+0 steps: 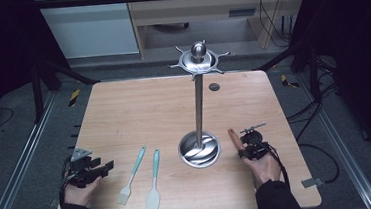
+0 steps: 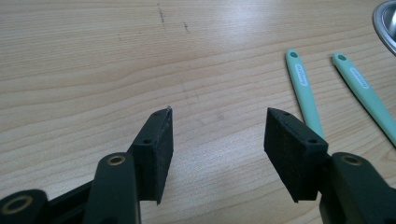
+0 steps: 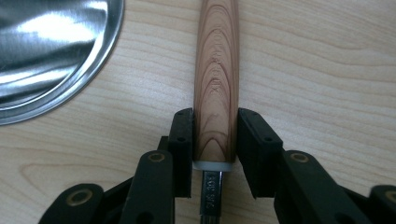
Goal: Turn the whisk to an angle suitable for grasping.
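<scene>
Beside the steel stand base (image 3: pixel 51 56), the right gripper (image 3: pixel 215 140) pinches a wooden handle (image 3: pixel 217 70).

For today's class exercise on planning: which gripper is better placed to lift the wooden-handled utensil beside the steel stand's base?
The right gripper: its jaws already close on the wooden-handled utensil next to the round steel stand base. The left gripper is open, near the two mint-green silicone utensils.

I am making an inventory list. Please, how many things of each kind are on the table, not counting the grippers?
Mint-handled utensils: 2, a brush and a spatula
Wooden-handled utensil: 1, clamped in the right gripper
Steel hanging stand: 1
Total: 4
</scene>
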Motion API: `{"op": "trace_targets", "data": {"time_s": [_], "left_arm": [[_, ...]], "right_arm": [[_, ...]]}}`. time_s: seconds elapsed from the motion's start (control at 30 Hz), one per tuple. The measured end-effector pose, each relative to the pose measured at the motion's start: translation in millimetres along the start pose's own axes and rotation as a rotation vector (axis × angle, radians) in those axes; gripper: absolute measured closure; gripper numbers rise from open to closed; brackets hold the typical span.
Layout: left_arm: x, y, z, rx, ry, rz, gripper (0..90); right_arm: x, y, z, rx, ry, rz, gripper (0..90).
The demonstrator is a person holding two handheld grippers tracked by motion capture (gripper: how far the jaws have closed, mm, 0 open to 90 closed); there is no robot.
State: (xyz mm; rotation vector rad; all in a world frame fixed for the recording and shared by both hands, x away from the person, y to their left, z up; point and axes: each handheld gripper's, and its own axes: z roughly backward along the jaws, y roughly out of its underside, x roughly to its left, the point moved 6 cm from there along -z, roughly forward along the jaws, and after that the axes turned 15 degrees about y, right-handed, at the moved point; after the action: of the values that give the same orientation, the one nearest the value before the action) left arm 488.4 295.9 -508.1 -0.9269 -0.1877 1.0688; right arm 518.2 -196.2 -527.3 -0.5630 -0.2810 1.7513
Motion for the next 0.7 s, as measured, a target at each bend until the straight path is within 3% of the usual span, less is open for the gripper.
{"op": "trace_targets", "data": {"time_s": [0.1, 0.2, 0.33, 0.4, 0.47, 0.7], "left_arm": [[0.3, 0.0, 0.1, -0.001, 0.002, 0.001, 42.2], [0.3, 0.0, 0.1, 0.000, 0.004, 0.002, 42.2], [-1.3, -0.1, -0.6, 0.001, 0.010, -0.002, 42.2], [-2.0, 0.2, -0.9, 0.005, 0.011, -0.005, 42.1], [-2.0, 0.1, -0.8, 0.006, 0.012, -0.006, 42.0], [-1.7, 0.2, -0.3, 0.006, 0.013, -0.008, 41.7]], "right_arm": [[-0.8, 0.5, 1.1, 0.009, -0.007, 0.011, 67.9], [0.1, 2.3, 3.0, -0.007, -0.038, 0.067, 68.1], [0.4, 4.3, 4.0, -0.019, -0.055, 0.098, 67.9], [0.8, 4.7, 4.3, -0.028, -0.051, 0.101, 66.8], [1.0, 4.1, 7.6, -0.035, -0.052, 0.089, 58.8], [-3.1, 5.8, 23.2, -0.089, -0.039, 0.088, 54.0]]}}
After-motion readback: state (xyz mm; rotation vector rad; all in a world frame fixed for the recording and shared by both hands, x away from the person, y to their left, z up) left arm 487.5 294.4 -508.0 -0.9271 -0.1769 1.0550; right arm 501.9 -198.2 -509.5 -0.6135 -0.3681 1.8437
